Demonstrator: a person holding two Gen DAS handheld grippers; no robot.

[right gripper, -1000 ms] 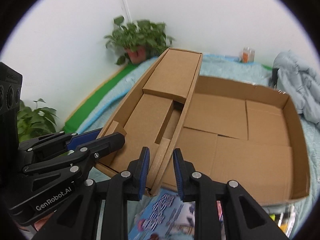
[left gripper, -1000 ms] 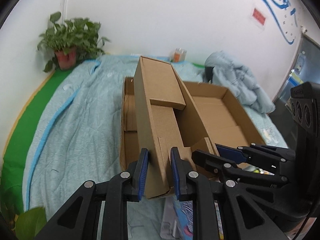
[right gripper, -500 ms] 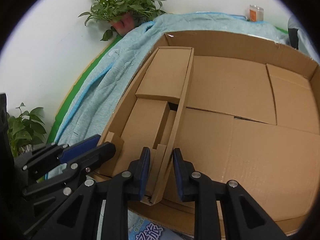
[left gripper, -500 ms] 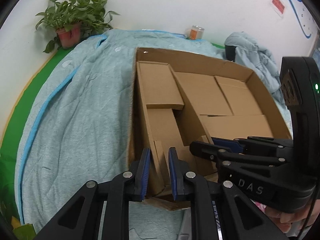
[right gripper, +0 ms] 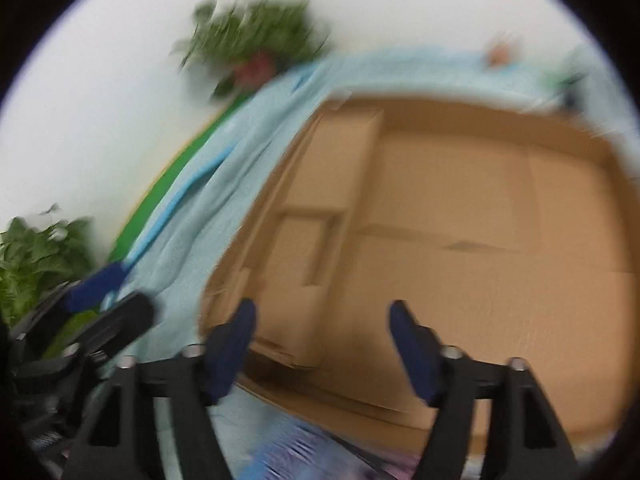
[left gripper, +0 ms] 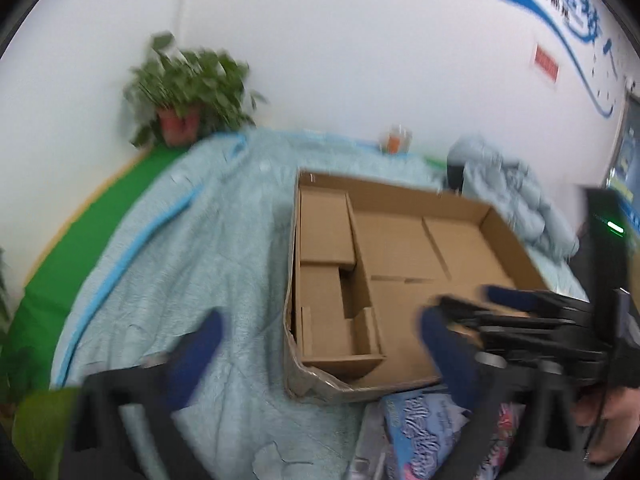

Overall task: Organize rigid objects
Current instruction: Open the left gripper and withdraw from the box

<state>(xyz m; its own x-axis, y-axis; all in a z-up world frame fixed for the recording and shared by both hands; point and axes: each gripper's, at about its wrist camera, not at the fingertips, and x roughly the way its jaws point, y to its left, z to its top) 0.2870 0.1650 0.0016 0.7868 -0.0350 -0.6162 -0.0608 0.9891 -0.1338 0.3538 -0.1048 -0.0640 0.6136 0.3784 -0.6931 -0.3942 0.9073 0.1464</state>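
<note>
One narrow carton sits inside one big open box, and you hold two grippers.
The narrow carton [left gripper: 326, 280] lies flat against the left wall of the big open box [left gripper: 516, 240] on the blue quilt [left gripper: 168, 264]. Your left gripper [left gripper: 320, 364] and right gripper [right gripper: 322, 344] both tilt downward near the box's near edge; their jaws have just been opening and stand wide, with nothing pinched.

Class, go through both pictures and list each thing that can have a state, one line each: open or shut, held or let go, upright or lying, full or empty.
Left claw: open, jaws just spread, holding nothing.
Right claw: open, jaws just spread, holding nothing.
Small box: let go, lying flat along the left wall inside the big box, top open.
Big box: open, otherwise empty, resting on the blanket.
Potted plant: upright.
</note>
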